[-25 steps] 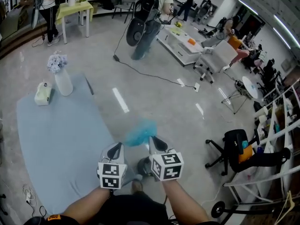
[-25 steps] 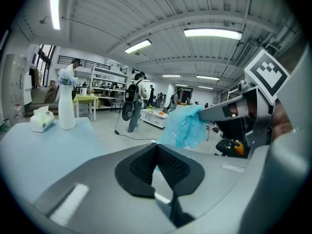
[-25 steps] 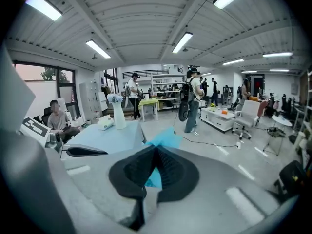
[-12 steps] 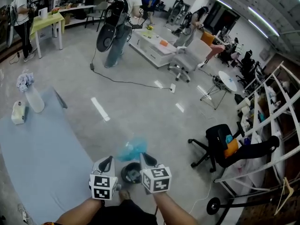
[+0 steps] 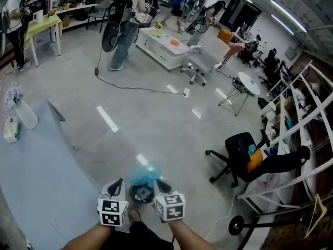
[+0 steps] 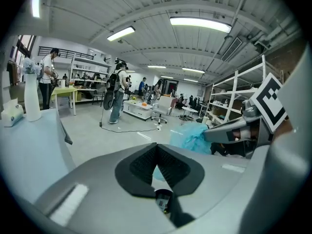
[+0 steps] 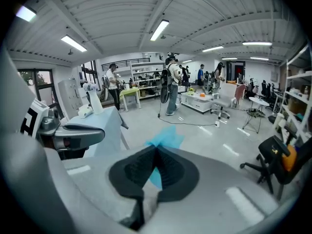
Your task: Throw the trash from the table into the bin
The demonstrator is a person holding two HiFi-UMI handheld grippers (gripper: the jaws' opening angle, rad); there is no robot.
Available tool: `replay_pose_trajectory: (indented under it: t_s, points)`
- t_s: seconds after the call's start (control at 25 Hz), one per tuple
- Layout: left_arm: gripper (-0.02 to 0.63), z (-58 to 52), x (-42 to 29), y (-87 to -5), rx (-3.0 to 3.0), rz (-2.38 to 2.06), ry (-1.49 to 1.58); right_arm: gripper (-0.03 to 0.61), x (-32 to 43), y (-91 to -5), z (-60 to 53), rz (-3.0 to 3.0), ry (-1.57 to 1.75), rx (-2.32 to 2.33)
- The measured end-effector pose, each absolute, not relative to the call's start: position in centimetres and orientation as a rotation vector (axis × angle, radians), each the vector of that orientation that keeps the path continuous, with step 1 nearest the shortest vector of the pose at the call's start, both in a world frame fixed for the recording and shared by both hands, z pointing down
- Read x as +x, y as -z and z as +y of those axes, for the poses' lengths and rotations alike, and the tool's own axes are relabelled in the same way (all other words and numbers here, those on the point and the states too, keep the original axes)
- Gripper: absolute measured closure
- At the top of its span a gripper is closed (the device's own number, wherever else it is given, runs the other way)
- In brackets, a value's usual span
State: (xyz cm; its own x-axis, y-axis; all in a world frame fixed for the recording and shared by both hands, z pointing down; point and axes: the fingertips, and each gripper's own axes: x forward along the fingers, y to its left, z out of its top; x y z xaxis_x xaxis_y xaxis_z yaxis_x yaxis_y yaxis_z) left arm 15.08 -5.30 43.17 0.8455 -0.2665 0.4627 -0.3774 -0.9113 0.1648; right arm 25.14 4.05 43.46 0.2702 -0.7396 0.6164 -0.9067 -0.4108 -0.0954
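Note:
A crumpled blue piece of trash (image 5: 145, 175) hangs in front of my right gripper (image 5: 157, 184), which is shut on it. In the right gripper view the blue trash (image 7: 165, 139) sticks out past the closed pads of the right gripper (image 7: 156, 150). It hangs above a small dark round bin (image 5: 140, 194) on the floor, just right of the pale blue table (image 5: 36, 165). My left gripper (image 5: 118, 184) is beside the right one, jaws together. In the left gripper view the left gripper (image 6: 156, 147) looks shut, with only a pale blue sliver behind the pads. The trash (image 6: 195, 138) shows to its right.
A vase of flowers (image 5: 21, 111) and a tissue box (image 5: 10, 130) stand at the table's far end. A black office chair (image 5: 244, 158) and metal shelving (image 5: 307, 139) are to the right. A cable (image 5: 140, 89) runs across the grey floor. People stand far back.
Both grippers moved together off the table edge with the blue trash and sank. The bin has come into view under them, and the table now lies further left.

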Motion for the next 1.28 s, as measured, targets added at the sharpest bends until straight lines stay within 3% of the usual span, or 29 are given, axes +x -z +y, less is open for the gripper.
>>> replay_pose_trajectory:
  t_s: [0.52, 1.28]
  points:
    - [0.606, -0.8, 20.0, -49.8, 2.697, -0.492, -0.745, 0.575, 29.1, -52.6, 9.0, -1.447, -1.005, 2.106]
    - [0.606, 0.3, 21.3, -60.7, 2.609, -0.509, -1.021, 0.575, 31.2, -70.2, 10.8, -1.346, -1.244, 1.868]
